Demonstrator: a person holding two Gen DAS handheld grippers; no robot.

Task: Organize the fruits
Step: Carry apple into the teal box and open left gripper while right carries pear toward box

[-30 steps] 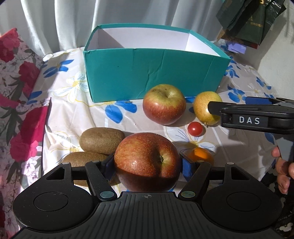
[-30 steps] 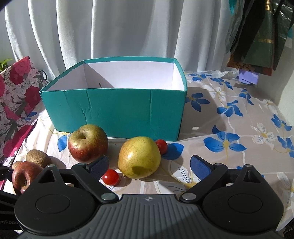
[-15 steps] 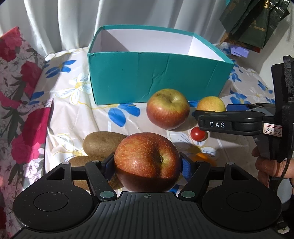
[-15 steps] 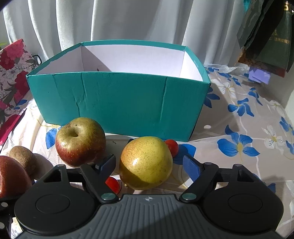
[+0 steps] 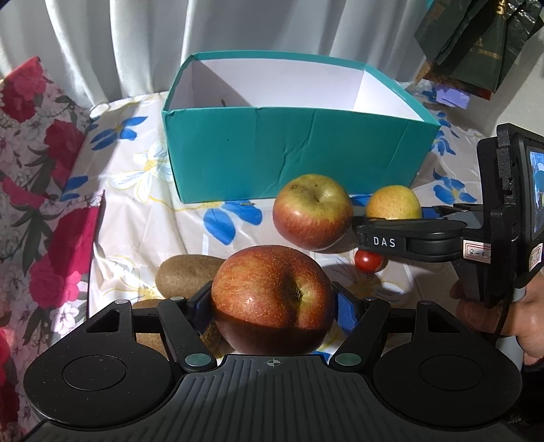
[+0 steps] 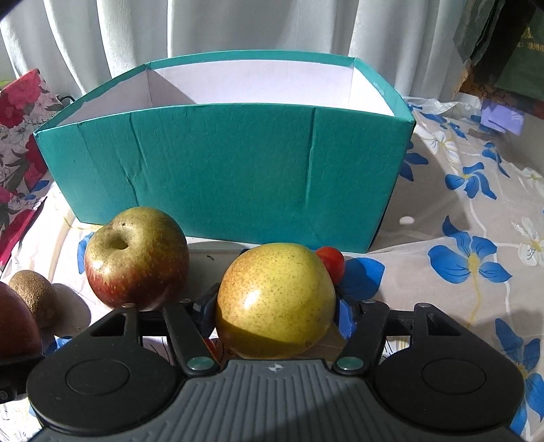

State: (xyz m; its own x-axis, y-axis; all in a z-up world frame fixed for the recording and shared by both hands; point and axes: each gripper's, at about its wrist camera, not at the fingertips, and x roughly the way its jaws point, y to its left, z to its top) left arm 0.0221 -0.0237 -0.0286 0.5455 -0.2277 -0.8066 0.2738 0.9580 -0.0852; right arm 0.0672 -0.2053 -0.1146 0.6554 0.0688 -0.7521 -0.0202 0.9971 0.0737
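We hold our left gripper (image 5: 273, 302) closed about halfway on a large round red apple (image 5: 273, 299), its blue fingers (image 5: 346, 311) pressing the fruit on both sides at the near edge of the bench (image 5: 190, 224), which is covered by a white cloth with blue flowers. Our right gripper (image 6: 276, 311) has just been closing, and its blue fingers (image 6: 345, 318) now sit against the flanks of a yellow-green speckled pear (image 6: 275, 301), which lies between them on the cloth; whether they already press it firmly we cannot tell for sure, though they appear to touch. In the left view that gripper reaches in from the right, with a hand (image 5: 510, 316) on its handle. Just behind the pear, touching or nearly touching it, peeks a small red cherry tomato (image 6: 331, 260). A second cherry tomato (image 5: 369, 260) lies under the right gripper's arm in the left view. To the left of the pear stands a second apple, red below and green on top (image 6: 136, 256), apart from both grippers. Two brown fuzzy kiwis (image 5: 187, 275) lie just left of the held apple. Behind all the fruit stands an open teal cardboard box with a white inside (image 6: 221, 176), and the part of its inside that we can see holds no fruit. White curtains (image 6: 272, 27) hang behind it.
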